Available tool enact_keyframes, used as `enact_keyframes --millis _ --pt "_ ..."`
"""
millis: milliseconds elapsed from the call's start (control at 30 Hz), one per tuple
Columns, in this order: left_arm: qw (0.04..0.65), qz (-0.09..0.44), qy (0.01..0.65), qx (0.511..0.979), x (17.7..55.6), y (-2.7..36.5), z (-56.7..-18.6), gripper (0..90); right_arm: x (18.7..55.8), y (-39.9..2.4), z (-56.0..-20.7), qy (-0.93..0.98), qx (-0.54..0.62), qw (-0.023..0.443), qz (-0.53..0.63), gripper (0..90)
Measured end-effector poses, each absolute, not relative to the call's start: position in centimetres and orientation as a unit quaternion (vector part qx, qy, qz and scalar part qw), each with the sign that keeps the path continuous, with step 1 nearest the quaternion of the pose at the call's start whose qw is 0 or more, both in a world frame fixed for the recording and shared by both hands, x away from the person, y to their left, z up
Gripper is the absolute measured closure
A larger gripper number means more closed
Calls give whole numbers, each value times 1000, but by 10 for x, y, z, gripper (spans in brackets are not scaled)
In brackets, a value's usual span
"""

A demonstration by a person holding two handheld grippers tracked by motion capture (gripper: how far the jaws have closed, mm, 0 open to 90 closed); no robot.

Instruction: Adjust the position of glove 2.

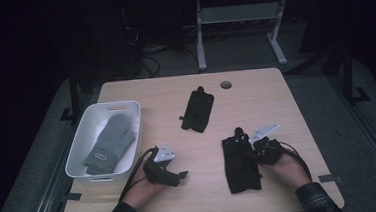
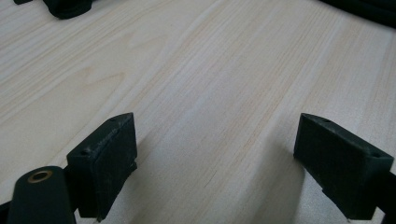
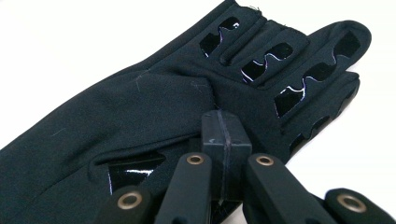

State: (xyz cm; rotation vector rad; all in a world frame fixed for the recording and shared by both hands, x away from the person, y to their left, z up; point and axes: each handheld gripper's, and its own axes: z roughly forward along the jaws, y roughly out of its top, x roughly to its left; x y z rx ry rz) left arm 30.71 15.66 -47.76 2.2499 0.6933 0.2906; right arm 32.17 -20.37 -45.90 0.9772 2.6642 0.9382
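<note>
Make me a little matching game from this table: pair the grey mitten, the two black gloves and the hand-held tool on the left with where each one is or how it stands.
Things:
1. grey mitten
2. near black glove
3. far black glove
4. left gripper

Places or states:
A. jaws wide apart over bare wood
B. lying in the white bin
C. alone near the table's middle
D. at the right gripper, whose jaws are shut

Pairs: 1-B, 2-D, 3-C, 4-A

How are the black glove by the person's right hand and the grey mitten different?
The black glove has separate fingers with glossy patches; the grey mitten is knitted with one pouch. The black glove lies flat on the table; the grey mitten rests inside the white tub. Both point away from the person.
</note>
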Motion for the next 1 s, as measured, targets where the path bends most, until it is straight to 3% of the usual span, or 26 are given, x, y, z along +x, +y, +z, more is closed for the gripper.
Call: enact_keyframes --millis 400,633,767,1000 --pt "376 114 270 879 307 157 -478 123 302 -203 -452 892 296 69 335 868" --pt "376 114 270 879 307 157 -478 123 311 -236 -451 854 346 131 366 480" --pt "375 115 270 879 307 157 -478 123 319 -260 -461 842 380 151 352 335" --pt "373 115 270 880 308 156 -477 123 328 -284 -479 826 415 167 344 167"
